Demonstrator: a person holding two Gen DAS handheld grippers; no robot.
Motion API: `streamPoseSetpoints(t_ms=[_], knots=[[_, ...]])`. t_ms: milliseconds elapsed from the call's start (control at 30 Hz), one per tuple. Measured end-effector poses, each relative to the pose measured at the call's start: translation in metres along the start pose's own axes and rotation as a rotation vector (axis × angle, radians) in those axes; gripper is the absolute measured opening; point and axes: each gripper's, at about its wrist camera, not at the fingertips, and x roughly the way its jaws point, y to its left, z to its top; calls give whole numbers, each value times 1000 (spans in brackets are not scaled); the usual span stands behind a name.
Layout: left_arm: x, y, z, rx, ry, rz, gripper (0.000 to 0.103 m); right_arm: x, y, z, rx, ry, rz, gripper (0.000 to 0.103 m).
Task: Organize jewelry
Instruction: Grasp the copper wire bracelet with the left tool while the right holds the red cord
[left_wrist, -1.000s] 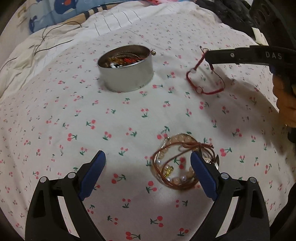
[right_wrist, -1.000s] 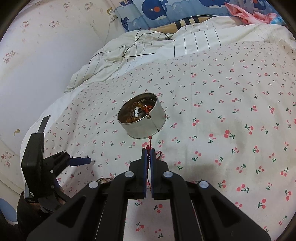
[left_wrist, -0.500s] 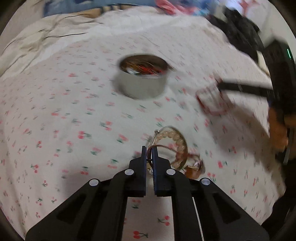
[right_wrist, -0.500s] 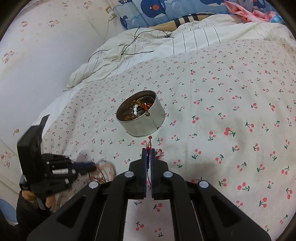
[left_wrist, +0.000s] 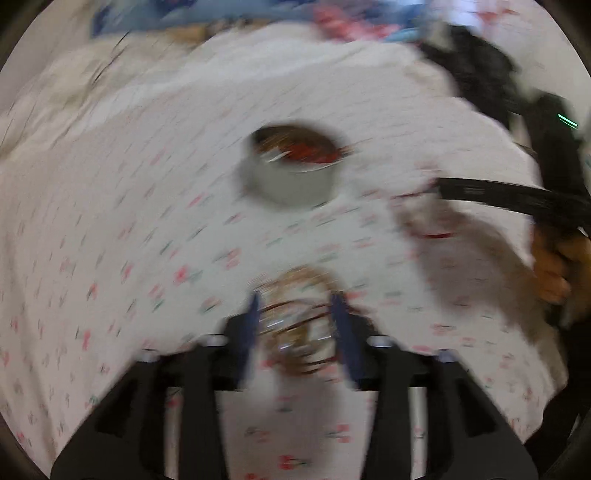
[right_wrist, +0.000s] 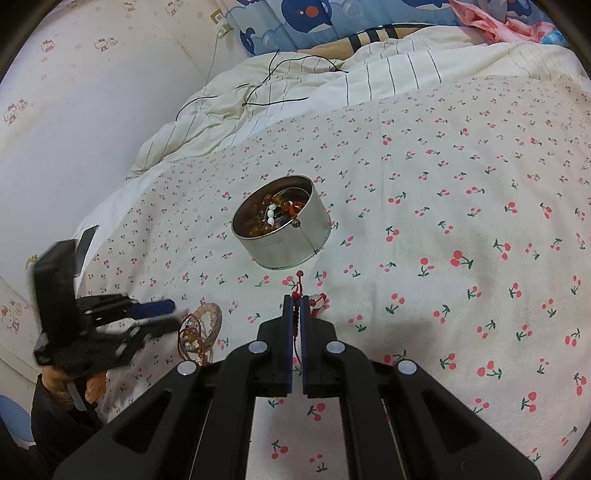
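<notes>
Right gripper (right_wrist: 295, 314) clamped on red knotted cord (right_wrist: 296, 291); left gripper (left_wrist: 297, 325) just reopened around beaded wire bangles (left_wrist: 295, 321).

Heavy blur here: the left gripper (left_wrist: 297, 325) has its blue pads parted, jaws just opening, with the tangle of beaded bracelets (left_wrist: 297, 325) sitting between them on the cherry-print sheet (left_wrist: 110, 240). Beyond sits the round metal tin (left_wrist: 291, 173), and the right gripper (left_wrist: 439, 186) reaches in from the right edge with a red cord bracelet (left_wrist: 432, 232) dangling.
</notes>
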Motion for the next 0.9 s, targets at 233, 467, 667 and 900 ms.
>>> streamPoseSetpoints(t_ms=[233, 467, 667, 900], knots=[[26, -42, -8, 173, 75, 52, 55, 2, 0, -1, 9, 6, 12, 4], [23, -34, -7, 126, 92, 33, 8, 2, 1, -1, 7, 7, 13, 4], [11, -15, -2, 49, 51, -13, 2, 2, 1, -1, 11, 8, 15, 4], [-5, -3, 7, -29, -37, -62, 2, 0, 1, 0, 14, 4, 30, 4]])
